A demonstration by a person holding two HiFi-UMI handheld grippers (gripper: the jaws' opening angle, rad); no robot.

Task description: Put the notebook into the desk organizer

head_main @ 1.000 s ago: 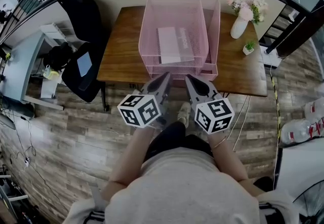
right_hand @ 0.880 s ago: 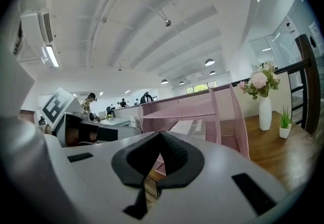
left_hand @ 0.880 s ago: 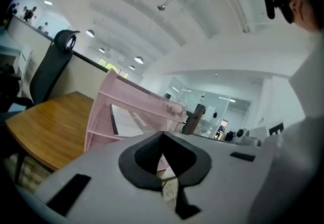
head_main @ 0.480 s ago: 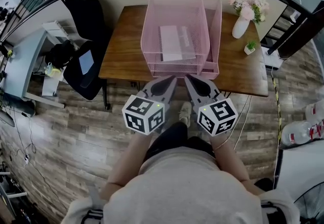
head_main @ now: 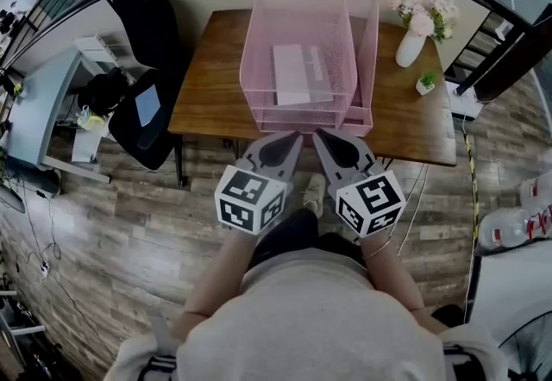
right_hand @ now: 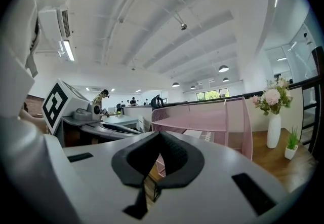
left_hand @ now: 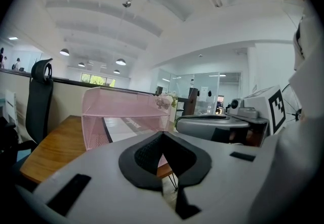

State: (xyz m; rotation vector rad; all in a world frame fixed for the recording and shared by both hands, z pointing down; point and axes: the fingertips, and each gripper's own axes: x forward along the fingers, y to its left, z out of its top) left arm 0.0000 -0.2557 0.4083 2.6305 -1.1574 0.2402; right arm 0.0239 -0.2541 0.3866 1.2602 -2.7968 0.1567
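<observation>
Pink mesh organizer (head_main: 255, 43) on wooden tabletop (head_main: 207, 86). Notebook (head_main: 293, 74) lies flat inside it: pale cover, grey printed band along one side, slightly askew, near edge close to the open front. Left gripper (head_main: 291, 140) and right gripper (head_main: 321, 138) at 6 o'clock of the organizer, just off the tabletop edge; fingers clenched, nothing between them. Risk, as I judge: a forward swing knocks the light organizer and slides the notebook out the front. Vase (head_main: 408, 46) at 3 o'clock could tip.

Wooden desk (head_main: 207, 90) with organizer (head_main: 259, 60), vase (head_main: 408, 47), plant (head_main: 423, 81)
</observation>
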